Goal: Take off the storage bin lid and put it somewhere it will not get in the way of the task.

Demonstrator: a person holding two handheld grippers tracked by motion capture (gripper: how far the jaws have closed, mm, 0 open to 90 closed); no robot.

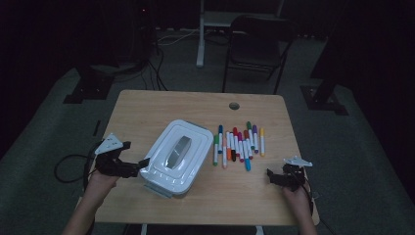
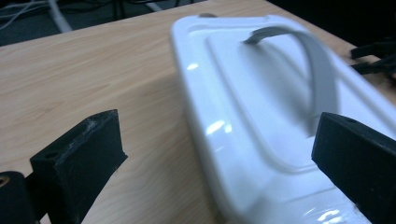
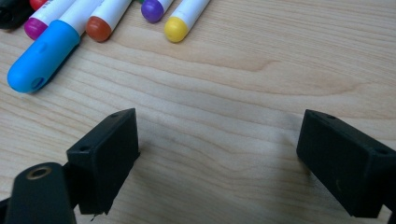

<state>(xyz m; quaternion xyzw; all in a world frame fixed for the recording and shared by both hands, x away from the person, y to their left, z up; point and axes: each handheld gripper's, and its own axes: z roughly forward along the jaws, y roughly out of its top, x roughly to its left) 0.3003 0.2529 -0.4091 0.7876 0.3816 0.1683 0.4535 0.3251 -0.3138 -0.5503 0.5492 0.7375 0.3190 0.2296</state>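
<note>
The white plastic box (image 1: 173,157) sits on the wooden table (image 1: 147,105), turned at an angle, with its lid on and a grey carry handle (image 1: 178,150) lying along the lid's recessed middle. In the left gripper view the lid is glossy and throws back highlights, so I judge it a hard, stiff, smooth shell: slippery under rubber pads, unlikely to give when squeezed, and probably light unless something is packed inside, which cannot be told with the lid on. The broad lid is a poor place to pinch. The grey handle, which arches clear of the lid in that view, looks like the surest hold, and the raised rim along the box's edge is the second choice.

The left gripper (image 1: 142,165) is at the box's near-left corner with its jaws spread wide; one jaw stands over the bare table beside the box and the other over the lid's edge, so the rim lies between them, not yet clamped.

To the right of the box, close by but apart from it, lies a row of coloured markers (image 1: 239,143). Further right of the box, past the markers, the right gripper (image 1: 272,177) hovers low over bare wood, jaws also apart and holding nothing.
</note>
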